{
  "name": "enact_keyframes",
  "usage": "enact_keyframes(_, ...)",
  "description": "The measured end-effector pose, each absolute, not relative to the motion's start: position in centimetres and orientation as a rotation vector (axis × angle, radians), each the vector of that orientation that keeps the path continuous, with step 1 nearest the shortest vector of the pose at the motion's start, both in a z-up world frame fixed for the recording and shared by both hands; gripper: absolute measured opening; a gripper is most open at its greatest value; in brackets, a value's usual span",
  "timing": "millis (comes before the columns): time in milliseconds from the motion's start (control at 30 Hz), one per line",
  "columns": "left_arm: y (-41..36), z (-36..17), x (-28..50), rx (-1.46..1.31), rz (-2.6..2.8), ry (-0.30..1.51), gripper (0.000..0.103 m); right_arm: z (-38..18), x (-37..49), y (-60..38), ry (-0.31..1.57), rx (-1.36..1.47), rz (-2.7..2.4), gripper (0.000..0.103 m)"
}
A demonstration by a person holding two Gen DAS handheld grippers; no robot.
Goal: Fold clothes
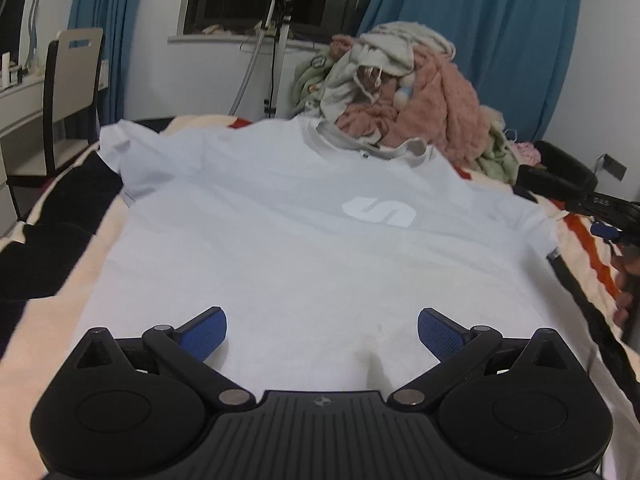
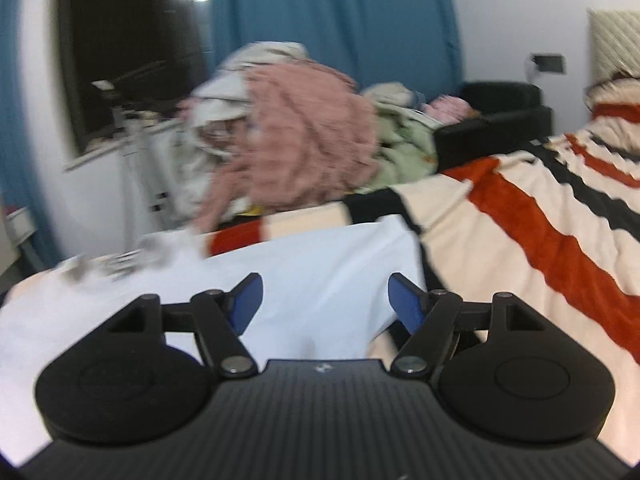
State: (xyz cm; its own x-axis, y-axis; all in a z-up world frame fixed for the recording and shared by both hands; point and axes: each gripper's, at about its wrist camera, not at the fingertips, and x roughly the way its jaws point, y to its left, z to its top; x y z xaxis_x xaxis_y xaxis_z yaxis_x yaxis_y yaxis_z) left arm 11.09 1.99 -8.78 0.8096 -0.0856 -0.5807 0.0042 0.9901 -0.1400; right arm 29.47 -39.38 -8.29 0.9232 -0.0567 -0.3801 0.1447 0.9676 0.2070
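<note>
While the pale tee lies flat, front up, on the striped blanket of the bed, the left tongs sit over its hem w/ jaws wide apart, nothing between. Right tongs also spread apart, empty, over the tee's right edge by the blanket. Clothes pile sits just beyond the collar, touching it. Right view blurred.

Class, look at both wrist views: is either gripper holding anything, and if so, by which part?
Nothing is held. The left gripper is open above the white T-shirt, and the right gripper is open over its edge.
</note>
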Motion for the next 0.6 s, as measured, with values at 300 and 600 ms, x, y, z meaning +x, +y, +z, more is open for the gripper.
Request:
enact_keyframes(300,2.1,-5.8,5.6,-0.078,-0.069,0.523,0.103,-3.1,13.6,-31.5,0.311,0.229,0.049,0.071)
enact_keyframes(600,3.0,-4.2,2.3,-0.089,-0.070,0.489,0.103,-4.8,7.3,-29.4,0.277,0.196,0.070,0.071)
